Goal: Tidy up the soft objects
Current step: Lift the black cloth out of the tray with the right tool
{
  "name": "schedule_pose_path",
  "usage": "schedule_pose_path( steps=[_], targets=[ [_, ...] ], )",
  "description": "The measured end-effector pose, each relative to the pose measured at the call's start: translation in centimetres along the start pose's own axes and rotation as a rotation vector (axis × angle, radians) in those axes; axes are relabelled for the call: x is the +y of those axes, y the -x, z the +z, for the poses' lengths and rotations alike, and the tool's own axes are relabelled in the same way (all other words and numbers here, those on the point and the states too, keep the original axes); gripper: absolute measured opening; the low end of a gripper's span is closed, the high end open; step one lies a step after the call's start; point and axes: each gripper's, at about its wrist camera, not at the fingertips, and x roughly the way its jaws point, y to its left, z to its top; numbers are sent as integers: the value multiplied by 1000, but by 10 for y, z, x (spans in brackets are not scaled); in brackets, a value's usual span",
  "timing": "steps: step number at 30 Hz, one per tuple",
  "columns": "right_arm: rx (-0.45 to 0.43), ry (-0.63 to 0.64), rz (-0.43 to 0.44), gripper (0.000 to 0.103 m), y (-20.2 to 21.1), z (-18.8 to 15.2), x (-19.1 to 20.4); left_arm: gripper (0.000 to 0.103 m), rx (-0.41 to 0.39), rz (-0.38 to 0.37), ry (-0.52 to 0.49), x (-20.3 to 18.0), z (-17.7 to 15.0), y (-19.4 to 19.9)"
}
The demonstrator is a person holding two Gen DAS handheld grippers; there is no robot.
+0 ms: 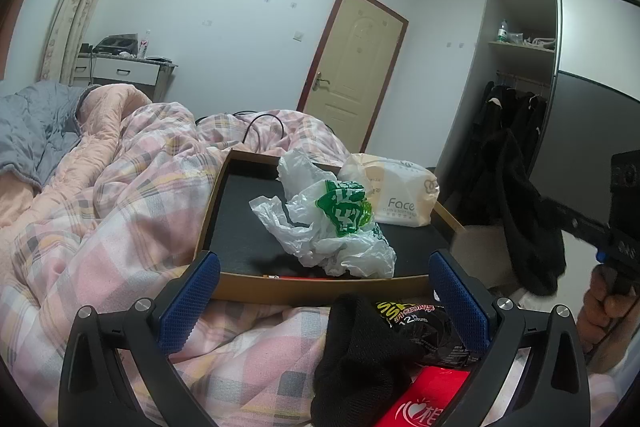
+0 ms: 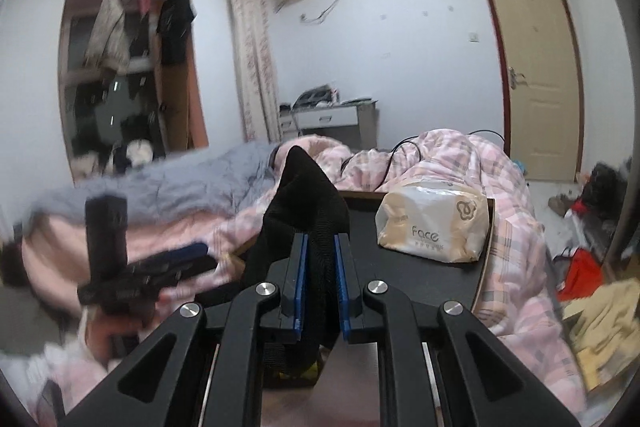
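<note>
A shallow brown tray with a black floor [image 1: 240, 227] lies on the bed. In it sit a crumpled white and green plastic bag [image 1: 332, 223] and a pack of Face tissues [image 1: 394, 189], also in the right wrist view [image 2: 434, 223]. My left gripper [image 1: 324, 291] is open and empty at the tray's near edge, above a black sock [image 1: 360, 355]. My right gripper [image 2: 320, 279] is shut on a black sock [image 2: 304, 203] and holds it raised beside the tray; this sock hangs at the right in the left wrist view [image 1: 524, 223].
A pink plaid quilt [image 1: 120, 207] covers the bed. A black snack packet [image 1: 424, 327] and a red pack [image 1: 424, 399] lie under my left gripper. A black cable [image 1: 260, 125] lies behind the tray. A wardrobe [image 1: 516, 87] and clutter on the floor [image 2: 580, 267] stand to the right.
</note>
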Motion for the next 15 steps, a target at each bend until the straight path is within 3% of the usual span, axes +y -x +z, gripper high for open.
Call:
schedule_pose_path(
  steps=[6, 11, 15],
  targets=[
    [183, 116, 142, 10, -30, -19, 3, 103, 0, 0, 1, 0, 0, 0],
    [348, 113, 68, 10, -75, -35, -8, 103, 0, 1, 0, 0, 0, 0],
    [367, 143, 22, 10, -86, -37, -8, 103, 1, 1, 0, 0, 0, 0]
  ],
)
